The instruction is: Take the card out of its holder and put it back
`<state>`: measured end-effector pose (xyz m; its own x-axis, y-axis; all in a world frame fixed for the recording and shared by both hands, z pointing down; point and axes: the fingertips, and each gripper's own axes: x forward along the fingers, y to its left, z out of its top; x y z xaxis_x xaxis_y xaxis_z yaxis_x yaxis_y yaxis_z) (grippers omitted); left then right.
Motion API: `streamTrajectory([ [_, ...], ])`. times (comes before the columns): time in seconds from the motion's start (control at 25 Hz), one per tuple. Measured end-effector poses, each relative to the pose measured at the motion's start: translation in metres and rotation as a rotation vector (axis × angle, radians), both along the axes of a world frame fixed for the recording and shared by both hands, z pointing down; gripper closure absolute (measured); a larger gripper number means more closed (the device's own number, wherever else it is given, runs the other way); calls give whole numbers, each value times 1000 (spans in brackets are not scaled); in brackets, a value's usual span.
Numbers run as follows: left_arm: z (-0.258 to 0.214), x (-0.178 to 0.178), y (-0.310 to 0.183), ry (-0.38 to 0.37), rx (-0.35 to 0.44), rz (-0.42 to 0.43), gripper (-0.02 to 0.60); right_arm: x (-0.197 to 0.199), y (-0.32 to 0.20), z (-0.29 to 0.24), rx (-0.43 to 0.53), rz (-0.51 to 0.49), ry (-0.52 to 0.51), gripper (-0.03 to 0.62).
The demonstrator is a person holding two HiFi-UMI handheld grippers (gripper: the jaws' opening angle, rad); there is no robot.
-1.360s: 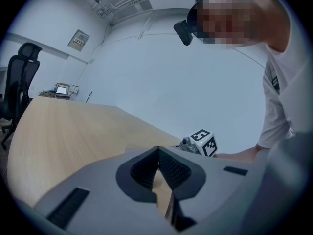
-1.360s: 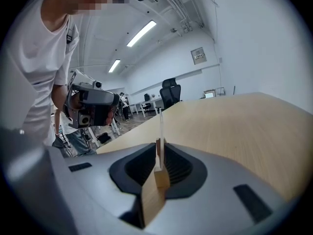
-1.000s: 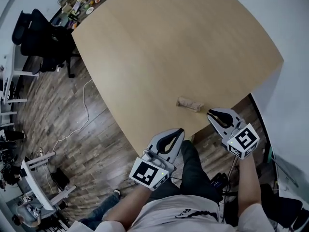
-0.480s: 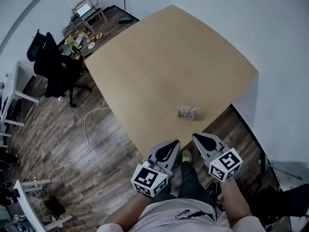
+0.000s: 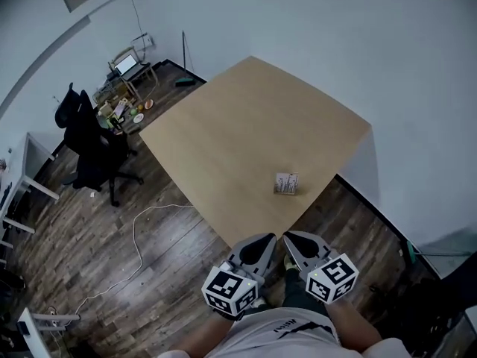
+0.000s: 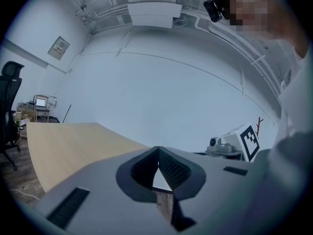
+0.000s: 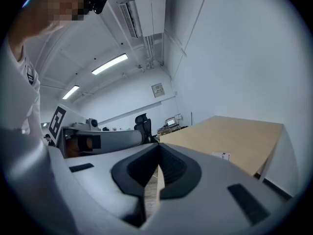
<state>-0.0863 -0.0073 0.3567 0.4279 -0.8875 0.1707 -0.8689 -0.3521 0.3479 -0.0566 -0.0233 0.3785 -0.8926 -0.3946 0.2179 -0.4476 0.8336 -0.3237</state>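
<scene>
A small card holder with a card (image 5: pixel 286 183) stands on the light wooden table (image 5: pixel 238 133) close to its near corner; the right gripper view shows the holder (image 7: pixel 222 155) as a small white shape at the table's edge. My left gripper (image 5: pixel 267 242) and right gripper (image 5: pixel 292 239) are held side by side below the table's near corner, well short of the holder. Both have their jaws pressed together with nothing between them. In the left gripper view the left gripper (image 6: pixel 158 151) points over the table edge.
A black office chair (image 5: pixel 89 144) stands on the wood floor left of the table, with a cluttered low stand (image 5: pixel 123 107) behind it. A white cable (image 5: pixel 138 237) trails across the floor. White walls close in behind and right of the table.
The head view has risen and pulled back, so the table looks smaller. Both grippers have drawn back from the table edge and come together; the right one moved left. The holder has not moved.
</scene>
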Motion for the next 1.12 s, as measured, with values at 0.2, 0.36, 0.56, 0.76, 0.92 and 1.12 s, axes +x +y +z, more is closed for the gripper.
streamTrajectory([
  [0.2,-15,-3,19,-12,35,0,569,4,25,-12,-10,32,-23,580],
  [0.36,-24,-2,29,-19,50,-9,569,8,34,-23,12,44,-36,582],
  [0.56,-32,4,38,-24,72,-11,569,12,40,-31,26,48,-56,582],
  [0.76,-34,2,37,-23,78,-22,569,14,40,-32,27,44,-65,582],
  [0.92,-35,0,35,-20,80,-23,569,11,40,-35,31,38,-65,582],
  [1.12,-34,0,31,-21,78,-26,569,12,34,-38,37,38,-64,582],
])
